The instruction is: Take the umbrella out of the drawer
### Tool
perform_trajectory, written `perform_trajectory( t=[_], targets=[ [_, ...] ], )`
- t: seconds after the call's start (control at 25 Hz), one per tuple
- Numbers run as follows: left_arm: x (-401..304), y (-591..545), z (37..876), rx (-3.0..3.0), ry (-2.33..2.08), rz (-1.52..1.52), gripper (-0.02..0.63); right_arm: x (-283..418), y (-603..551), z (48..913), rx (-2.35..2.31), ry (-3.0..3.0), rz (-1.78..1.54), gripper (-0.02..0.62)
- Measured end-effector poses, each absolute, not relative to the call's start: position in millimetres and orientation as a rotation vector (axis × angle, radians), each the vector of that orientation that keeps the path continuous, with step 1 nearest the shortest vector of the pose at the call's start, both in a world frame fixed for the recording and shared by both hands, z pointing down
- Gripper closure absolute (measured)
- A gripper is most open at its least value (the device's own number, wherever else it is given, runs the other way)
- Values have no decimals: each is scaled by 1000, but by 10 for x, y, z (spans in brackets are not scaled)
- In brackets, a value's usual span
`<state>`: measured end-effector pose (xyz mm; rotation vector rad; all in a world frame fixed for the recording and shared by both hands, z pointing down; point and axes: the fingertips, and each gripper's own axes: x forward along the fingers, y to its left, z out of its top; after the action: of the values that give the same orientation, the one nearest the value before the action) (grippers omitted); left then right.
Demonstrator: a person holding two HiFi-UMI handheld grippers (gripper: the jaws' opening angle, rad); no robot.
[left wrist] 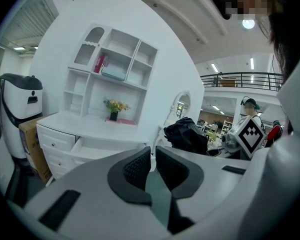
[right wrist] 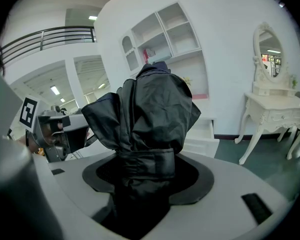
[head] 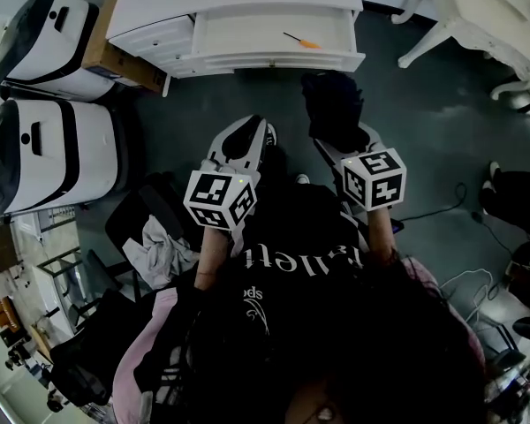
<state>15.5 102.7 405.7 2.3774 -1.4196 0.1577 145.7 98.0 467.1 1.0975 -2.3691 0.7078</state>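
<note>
A folded black umbrella [head: 332, 106] stands upright in my right gripper [head: 339, 146], which is shut on it, held above the dark floor in front of the dresser. In the right gripper view the umbrella [right wrist: 149, 111] fills the middle, with its strapped lower part clamped between the jaws of the right gripper [right wrist: 147, 176]. The white drawer [head: 274, 35] of the dresser is pulled open and holds only a small orange-handled tool [head: 301, 41]. My left gripper [head: 256, 133] hangs beside the right one, and in its own view the left gripper [left wrist: 153, 158] is shut on nothing.
Two white-and-black appliances [head: 49, 38] [head: 57, 153] and a cardboard box [head: 115, 56] stand left of the dresser. White furniture legs [head: 464, 25] are at the upper right. Cables [head: 446, 206] and a heap of cloth [head: 159, 246] lie on the floor.
</note>
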Motion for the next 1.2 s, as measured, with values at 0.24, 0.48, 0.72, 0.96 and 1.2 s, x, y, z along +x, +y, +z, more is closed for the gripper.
perform_trajectory(
  t=[0.24, 0.48, 0.72, 0.96, 1.2],
  targets=[
    [189, 1271, 4045, 2390, -1420, 160, 565, 1421, 1191, 4657, 1097, -2396, 724, 314],
    [200, 1363, 3991, 2404, -1426, 144, 565, 1384, 1268, 4593, 1089, -2412, 700, 314],
    [214, 1354, 3966, 2414, -1424, 134, 565, 1349, 1258, 4578, 1073, -2412, 674, 314],
    [204, 1297, 3949, 2410, -1427, 120, 565, 1329, 1219, 4562, 1061, -2407, 663, 314],
    [205, 1289, 3938, 2413, -1428, 113, 565, 1346, 1204, 4568, 1064, -2400, 658, 314]
  ],
)
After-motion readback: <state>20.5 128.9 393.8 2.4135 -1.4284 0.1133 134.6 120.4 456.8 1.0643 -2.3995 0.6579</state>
